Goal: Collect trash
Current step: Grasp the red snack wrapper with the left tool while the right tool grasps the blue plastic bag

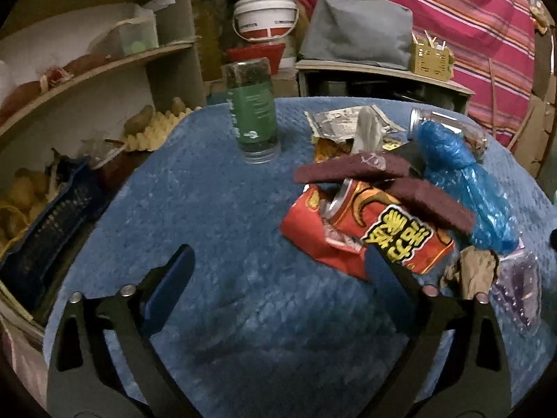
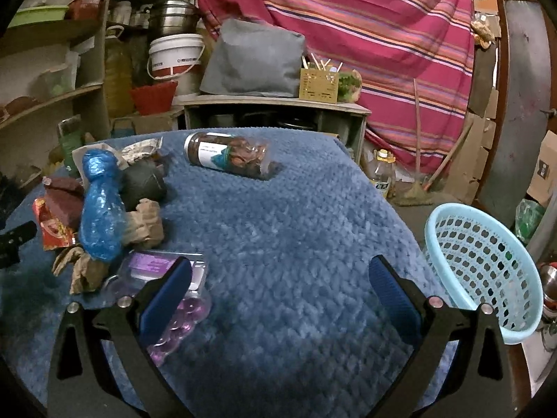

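The left gripper (image 1: pixel 278 264) hangs spread wide and empty over the blue rug (image 1: pixel 216 209), its right finger just short of the red snack wrapper (image 1: pixel 376 240) in the trash heap toward the rug's right edge. The wrapper is crumpled and glossy, with maroon pads (image 1: pixel 383 177) and a blue plastic bag (image 1: pixel 466 188) on it. The right gripper (image 2: pixel 280 275), also wide apart, holds nothing; a purple blister pack (image 2: pixel 163 271) lies by its left finger, a pale blue basket (image 2: pixel 484 264) past the rug's right edge.
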